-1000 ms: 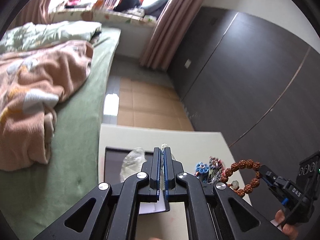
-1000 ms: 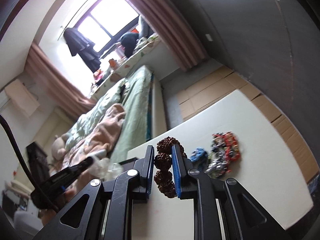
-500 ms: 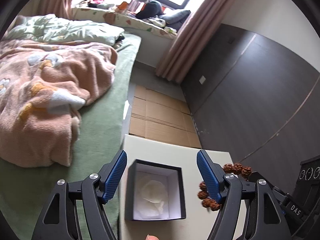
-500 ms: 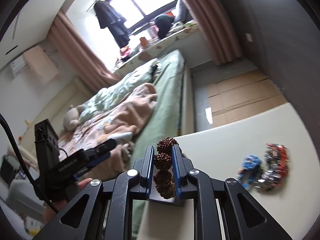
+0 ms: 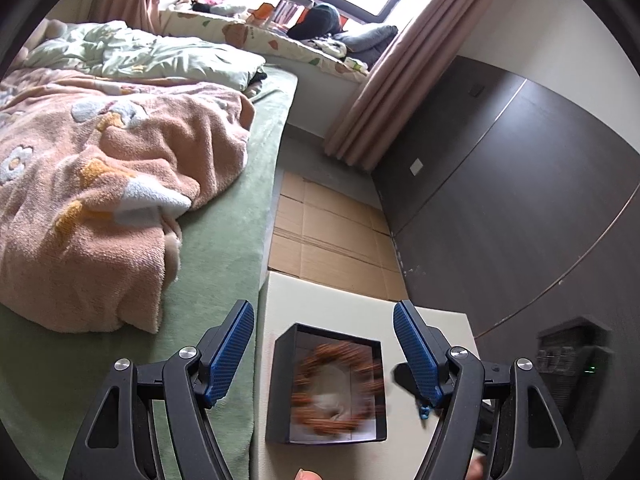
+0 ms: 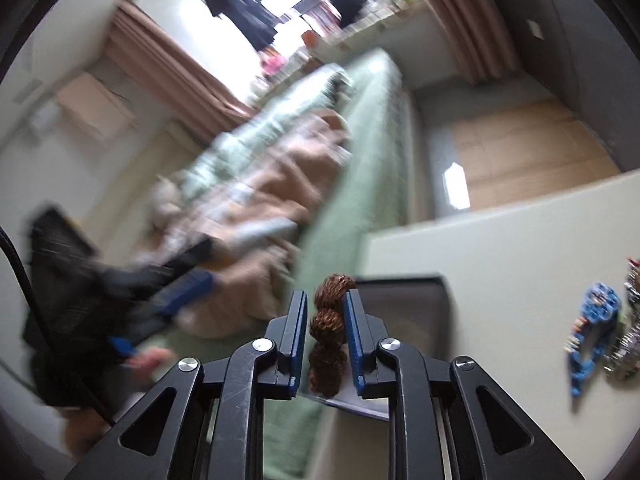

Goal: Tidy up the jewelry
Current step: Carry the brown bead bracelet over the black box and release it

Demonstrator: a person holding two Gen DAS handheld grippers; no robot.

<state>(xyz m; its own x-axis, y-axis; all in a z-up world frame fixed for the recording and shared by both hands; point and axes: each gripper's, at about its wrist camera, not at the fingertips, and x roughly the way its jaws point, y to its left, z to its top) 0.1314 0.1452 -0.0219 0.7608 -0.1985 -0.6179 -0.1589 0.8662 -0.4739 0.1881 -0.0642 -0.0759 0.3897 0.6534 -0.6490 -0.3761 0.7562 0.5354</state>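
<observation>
Blurring over the black box [image 5: 280, 380] (open-topped): brown bracelet [image 5: 332, 392].

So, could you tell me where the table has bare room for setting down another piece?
Bare table between the black box and the blue bracelet, and the strip beyond the box. Crowded at the right edge, blue bracelet beside silver bracelet.
</observation>
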